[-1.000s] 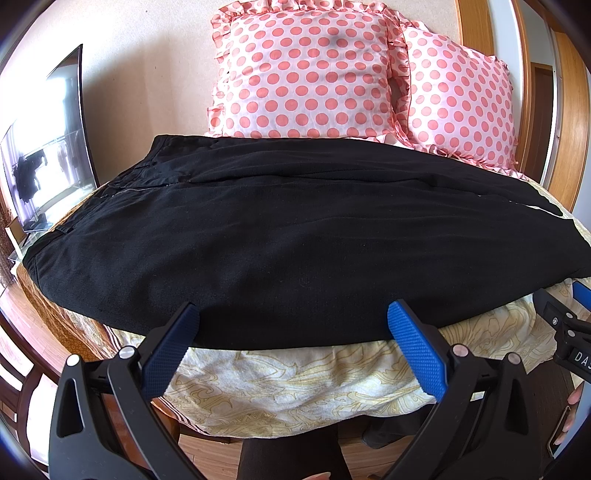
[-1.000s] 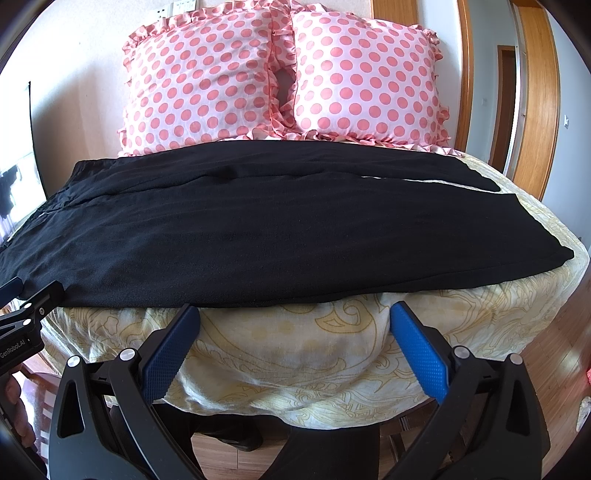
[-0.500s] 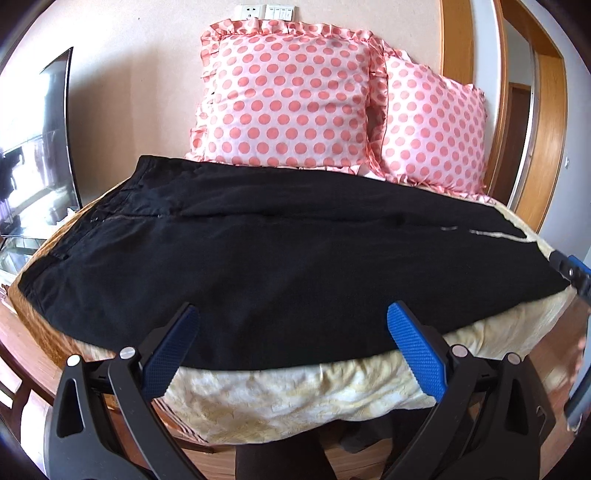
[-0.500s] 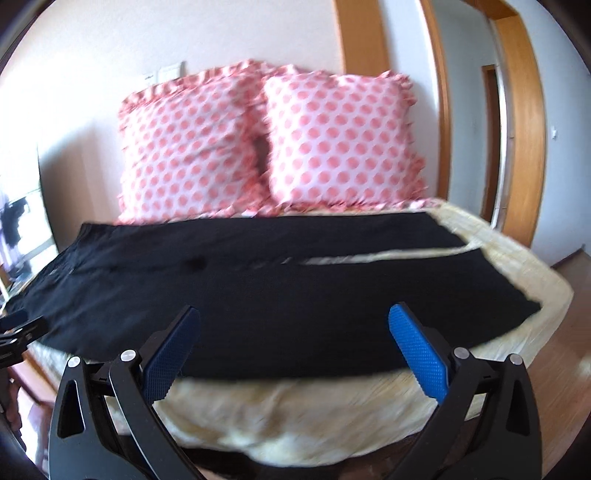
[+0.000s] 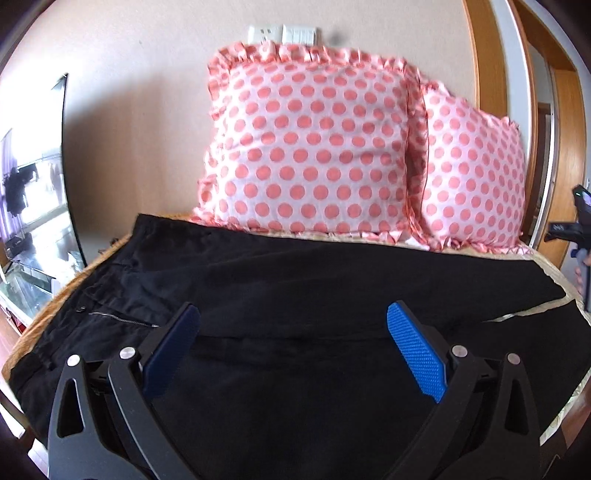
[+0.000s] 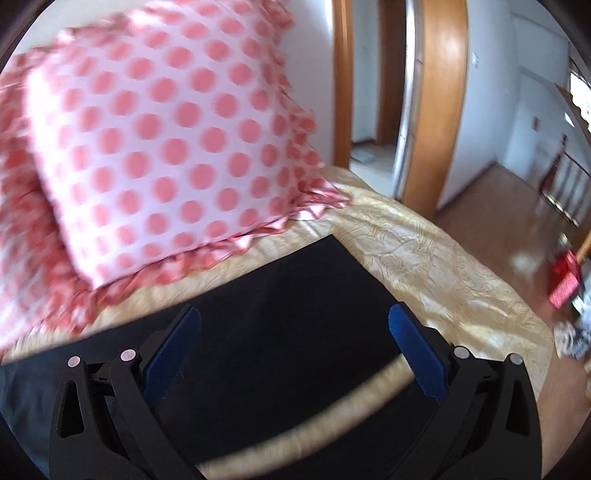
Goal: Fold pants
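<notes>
- Black cloth covers most of the scene: the pants (image 5: 295,295) lie spread flat across the bed (image 5: 569,295), waist end to the left, the two legs running rightward with a thin strip of yellow bedspread showing between them near the hems.
- At the far left of the pants, beyond the bed's edge, a dark screen (image 5: 33,192) leans against the wall.
- On the left part of the pants, a zipper (image 5: 122,319) and a small button sit close to the waistband.
- The left gripper (image 5: 293,332) hangs above the middle of the pants, its blue pads (image 5: 415,356) set wide apart with nothing between them; whether they touch the cloth cannot be told.
- Behind the pants, two pink polka-dot pillows (image 5: 310,144) stand upright against the wall, a white wall socket plate (image 5: 282,35) above them.
- At the right end of the pants, the right gripper (image 6: 295,339) hovers over the hem area, spread wide and holding nothing; this view is blurred.
- There the far leg's hem (image 6: 343,266) ends on the patterned yellow bedspread (image 6: 443,273), with one pillow (image 6: 155,147) just behind it.
- To the right of the pants, off the bed, a wooden door frame (image 6: 439,103) and wooden floor are seen, and something red (image 6: 565,280) lies on the floor.
</notes>
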A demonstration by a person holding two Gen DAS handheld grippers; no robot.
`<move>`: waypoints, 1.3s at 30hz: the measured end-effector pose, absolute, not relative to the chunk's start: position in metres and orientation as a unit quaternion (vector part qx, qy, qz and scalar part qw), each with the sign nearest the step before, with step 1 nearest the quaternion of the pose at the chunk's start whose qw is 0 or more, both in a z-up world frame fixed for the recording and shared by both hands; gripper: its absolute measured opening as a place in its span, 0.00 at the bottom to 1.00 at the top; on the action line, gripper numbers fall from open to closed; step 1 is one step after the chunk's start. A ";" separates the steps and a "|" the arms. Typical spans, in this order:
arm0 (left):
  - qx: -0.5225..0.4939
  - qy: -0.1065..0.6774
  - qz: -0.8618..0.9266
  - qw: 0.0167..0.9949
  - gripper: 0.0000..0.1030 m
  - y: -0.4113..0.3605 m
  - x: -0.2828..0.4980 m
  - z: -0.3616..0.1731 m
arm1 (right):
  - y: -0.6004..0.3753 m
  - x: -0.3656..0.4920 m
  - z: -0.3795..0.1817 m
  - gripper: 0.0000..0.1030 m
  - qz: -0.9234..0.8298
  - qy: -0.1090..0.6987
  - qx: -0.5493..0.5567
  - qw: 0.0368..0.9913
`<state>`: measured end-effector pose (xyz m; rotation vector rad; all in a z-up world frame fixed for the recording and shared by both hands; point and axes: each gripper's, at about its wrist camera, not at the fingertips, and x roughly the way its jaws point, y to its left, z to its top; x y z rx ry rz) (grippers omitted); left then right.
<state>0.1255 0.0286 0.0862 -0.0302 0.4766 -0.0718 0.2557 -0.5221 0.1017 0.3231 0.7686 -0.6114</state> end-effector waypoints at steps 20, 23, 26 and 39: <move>-0.041 0.259 -0.070 0.963 0.98 0.027 0.163 0.066 | -0.587 0.391 0.010 0.73 -0.467 0.464 0.215 0.721; -0.044 0.260 -0.072 0.962 0.98 0.027 0.164 0.066 | -0.589 0.386 0.007 0.72 -0.465 0.453 0.223 0.727; -0.050 0.260 -0.071 0.962 0.98 0.029 0.165 0.066 | -0.586 0.383 0.008 0.54 -0.451 0.447 0.206 0.745; -0.064 0.250 -0.059 0.964 0.98 0.042 0.154 0.068 | -0.594 0.305 0.019 0.05 -0.342 0.353 0.330 0.806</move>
